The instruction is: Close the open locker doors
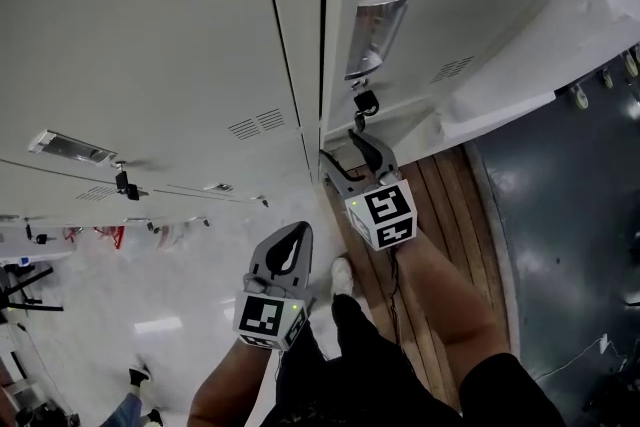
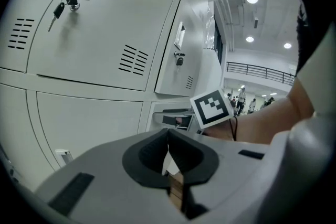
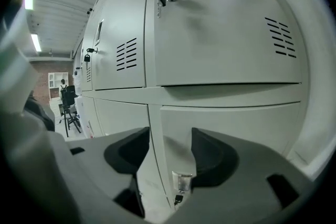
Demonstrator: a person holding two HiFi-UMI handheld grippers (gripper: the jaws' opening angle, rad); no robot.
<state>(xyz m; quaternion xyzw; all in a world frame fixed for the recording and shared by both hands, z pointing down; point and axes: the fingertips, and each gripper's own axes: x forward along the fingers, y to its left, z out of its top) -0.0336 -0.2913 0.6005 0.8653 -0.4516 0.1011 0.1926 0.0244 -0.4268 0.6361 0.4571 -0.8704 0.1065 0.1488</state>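
My right gripper (image 1: 345, 153), its 2 jaws spread, faces the locker doors (image 3: 226, 34) close ahead, a door seam between the jaws; my left gripper (image 1: 296, 237), jaws pressed together, hangs lower, apart from them.

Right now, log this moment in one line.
left gripper: shut, empty | right gripper: open, empty, facing pale grey metal locker doors

Your locker doors (image 1: 160, 45): smooth matt painted metal. Recessed handle (image 1: 375, 35): shiny bare metal. Plank strip (image 1: 455, 195) by your feet: grooved wood. Pale floor (image 1: 180, 285): glossy.
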